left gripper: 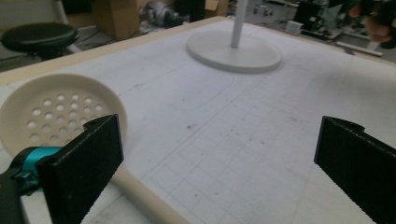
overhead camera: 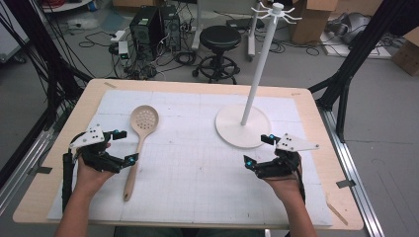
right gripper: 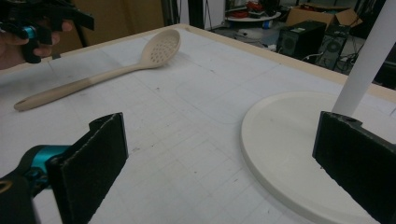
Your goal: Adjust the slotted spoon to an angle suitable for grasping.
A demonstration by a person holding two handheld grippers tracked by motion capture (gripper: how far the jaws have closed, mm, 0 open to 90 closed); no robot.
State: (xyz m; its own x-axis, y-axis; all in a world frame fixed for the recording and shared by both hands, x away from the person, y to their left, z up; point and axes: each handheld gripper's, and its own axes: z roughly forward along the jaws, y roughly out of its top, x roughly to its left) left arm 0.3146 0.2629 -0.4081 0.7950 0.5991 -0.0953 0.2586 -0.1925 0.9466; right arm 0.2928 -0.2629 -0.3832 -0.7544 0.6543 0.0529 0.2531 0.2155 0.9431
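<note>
**Beige slotted spoon waited by the left gripper**

Beige plastic, the slotted spoon [overhead camera: 139, 143] lay toward the table's left edge, handle nearest the person. Both grippers, left gripper [overhead camera: 125, 146] and right gripper [overhead camera: 258, 150], stood released, empty. Probably best: straddle the handle squarely before lifting toward the white hook stand [overhead camera: 257, 79].

Both of my forearms enter from the near edge of the high view, one to each side, wrists roughly level. My left hand [overhead camera: 91, 170] grips the left gripper [overhead camera: 125, 146], which points forward and inward; in the left gripper view its two black jaws stand wide apart with nothing between them. My right hand [overhead camera: 286, 185] carries the right gripper [overhead camera: 258, 150], angled forward and inward to mirror the left. In the right gripper view its jaws are likewise spread wide, nothing clasped.
</note>
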